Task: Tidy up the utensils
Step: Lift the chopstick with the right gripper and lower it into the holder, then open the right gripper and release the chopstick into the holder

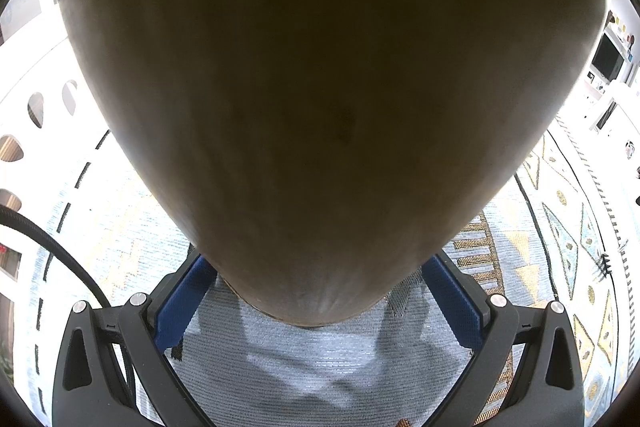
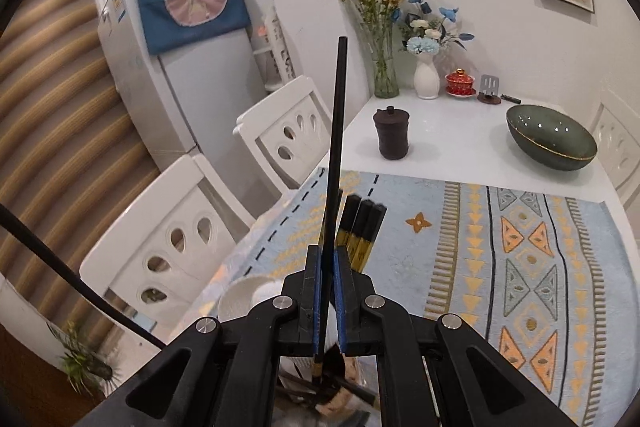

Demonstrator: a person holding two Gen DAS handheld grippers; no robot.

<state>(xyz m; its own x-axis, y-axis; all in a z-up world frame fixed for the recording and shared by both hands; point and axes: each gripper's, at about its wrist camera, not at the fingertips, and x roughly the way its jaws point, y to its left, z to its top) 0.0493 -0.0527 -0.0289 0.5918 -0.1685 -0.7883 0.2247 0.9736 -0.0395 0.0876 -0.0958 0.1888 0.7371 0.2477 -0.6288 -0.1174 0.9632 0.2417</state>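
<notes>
The right claw (image 2: 328,267), at lower centre, is clamped on a black chopstick (image 2: 335,155) that points up the frame. More chopsticks (image 2: 360,227) stand just behind it. The left claw (image 1: 320,291) grips a big brown spoon (image 1: 320,87) filling its view above the desk (image 1: 320,359).

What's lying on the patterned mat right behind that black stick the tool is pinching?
Behind the held chopstick, a bundle of dark chopsticks with yellow bands lies on the mat. Their lower ends are hidden by the right tool.
</notes>
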